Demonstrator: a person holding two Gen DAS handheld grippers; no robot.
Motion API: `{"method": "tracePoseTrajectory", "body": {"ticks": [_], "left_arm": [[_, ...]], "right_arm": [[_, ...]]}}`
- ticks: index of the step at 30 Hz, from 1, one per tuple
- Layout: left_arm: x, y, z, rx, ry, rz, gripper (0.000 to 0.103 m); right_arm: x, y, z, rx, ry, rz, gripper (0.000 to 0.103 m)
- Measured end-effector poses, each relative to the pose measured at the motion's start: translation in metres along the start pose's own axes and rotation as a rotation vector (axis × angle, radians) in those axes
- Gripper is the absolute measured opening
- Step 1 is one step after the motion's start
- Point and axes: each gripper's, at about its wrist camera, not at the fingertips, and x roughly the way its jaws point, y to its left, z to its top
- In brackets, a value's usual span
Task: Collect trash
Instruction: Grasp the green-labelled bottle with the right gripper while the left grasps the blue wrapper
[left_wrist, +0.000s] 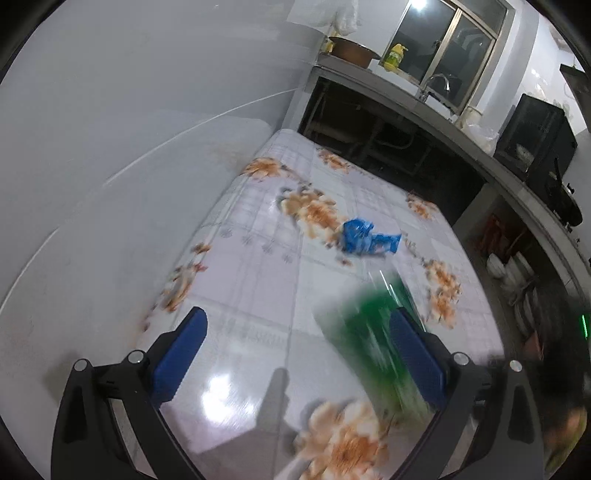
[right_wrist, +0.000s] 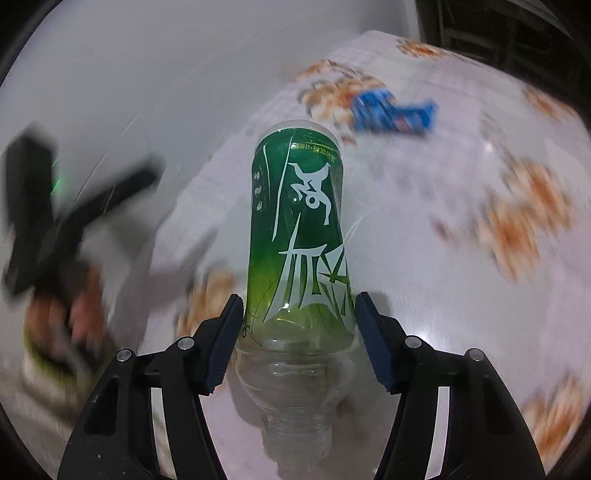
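Two pieces of trash show here: a green-labelled plastic bottle (right_wrist: 299, 236) and a crumpled blue wrapper (left_wrist: 367, 236) farther back on the flowered table (left_wrist: 258, 266).

The bottle sits between the jaws of the right hand-held gripper (right_wrist: 297, 339), neck toward the camera and base pointing away, lifted over the table rather than lying on it. The dark blue pads (right_wrist: 225, 343) pinch it at the lower edge of the label, just above the clear shoulder. It looks empty and uncapped, so I judge it very light, thin-walled and springy; squeeze too hard and it will dent, too softly and the smooth label film may slide. The shoulder, where the wall stiffens, seems the safer place to hold, and the present grip is close to it.

The left hand-held gripper (left_wrist: 299, 354) is spread wide with nothing between its fingers, hovering over the table. The green smear beside its right finger is probably the same bottle, though motion blur makes that uncertain.

The wrapper looks soft, flat and nearly weightless; it would want a pinch on a raised fold.
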Motion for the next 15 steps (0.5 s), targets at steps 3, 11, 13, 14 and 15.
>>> {"method": "tracePoseTrajectory", "body": {"ticks": [3, 11, 13, 14, 15], "left_arm": [[0.025, -0.018, 0.018, 0.038, 0.018, -0.021, 0.097], [0.12, -0.079, 0.071, 0.174, 0.089, -0.011, 0.097], [0.141, -0.089, 0.081, 0.194, 0.103, 0.001, 0.097], [0.152, -0.092, 0.084, 0.204, 0.114, 0.027, 0.095], [0.165, -0.095, 0.087, 0.217, 0.133, 0.052, 0.093]], "right_arm": [[-0.022, -0.021, -0.034, 0.102, -0.02, -0.006, 0.059], [-0.067, -0.097, -0.085, 0.486, -0.171, -0.113, 0.059], [-0.072, -0.106, -0.094, 0.545, -0.204, -0.113, 0.059], [-0.074, -0.11, -0.098, 0.577, -0.222, -0.108, 0.059], [-0.076, -0.112, -0.101, 0.597, -0.233, -0.103, 0.059]]}}
